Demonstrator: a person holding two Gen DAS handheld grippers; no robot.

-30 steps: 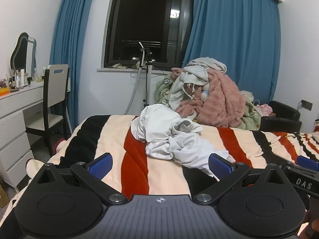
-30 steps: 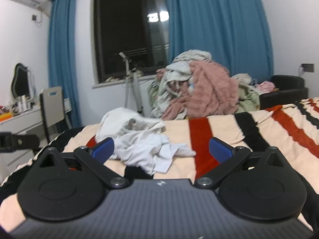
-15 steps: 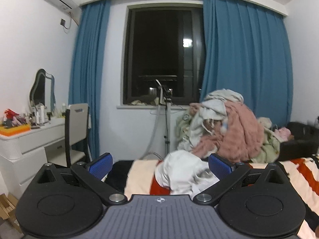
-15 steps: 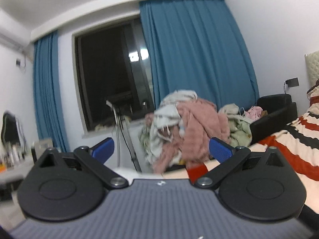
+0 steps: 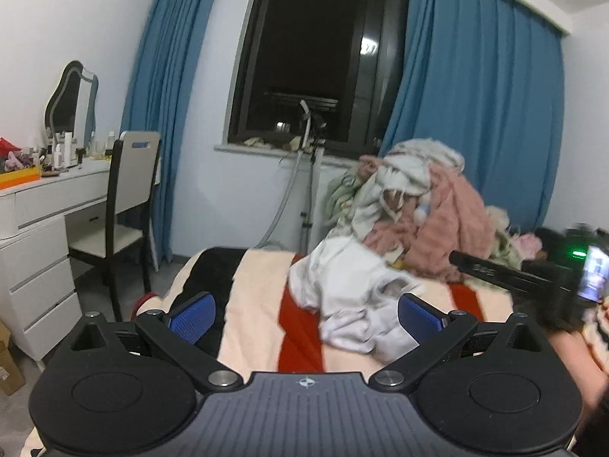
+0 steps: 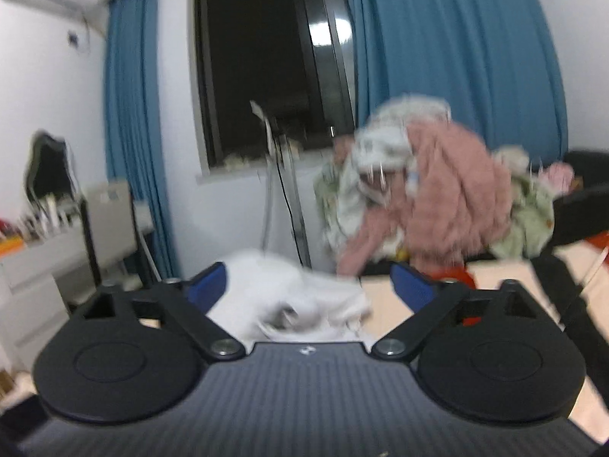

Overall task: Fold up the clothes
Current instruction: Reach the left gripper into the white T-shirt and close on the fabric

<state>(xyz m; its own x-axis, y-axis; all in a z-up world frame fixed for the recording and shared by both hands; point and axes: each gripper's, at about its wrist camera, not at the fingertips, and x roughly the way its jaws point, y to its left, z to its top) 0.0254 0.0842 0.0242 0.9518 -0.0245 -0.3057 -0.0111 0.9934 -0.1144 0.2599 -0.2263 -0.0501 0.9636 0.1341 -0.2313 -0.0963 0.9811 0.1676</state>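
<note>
A crumpled white garment (image 5: 350, 297) lies on the striped bedspread (image 5: 259, 297), ahead of my left gripper (image 5: 304, 314), which is open and empty above the bed. In the blurred right wrist view the same white garment (image 6: 289, 297) lies just ahead of my right gripper (image 6: 310, 285), which is open and empty. The right gripper also shows at the right edge of the left wrist view (image 5: 533, 278), held in a hand.
A big heap of pink, white and green clothes (image 5: 418, 213) sits beyond the bed's far end under the window. A white dresser (image 5: 34, 228) and a chair (image 5: 125, 205) stand at the left. A stand with a hose (image 5: 308, 190) is by the window sill.
Both grippers tilted up toward the window half a second ago and have now tipped back down toward the bed and the white garment. Both stayed open.
</note>
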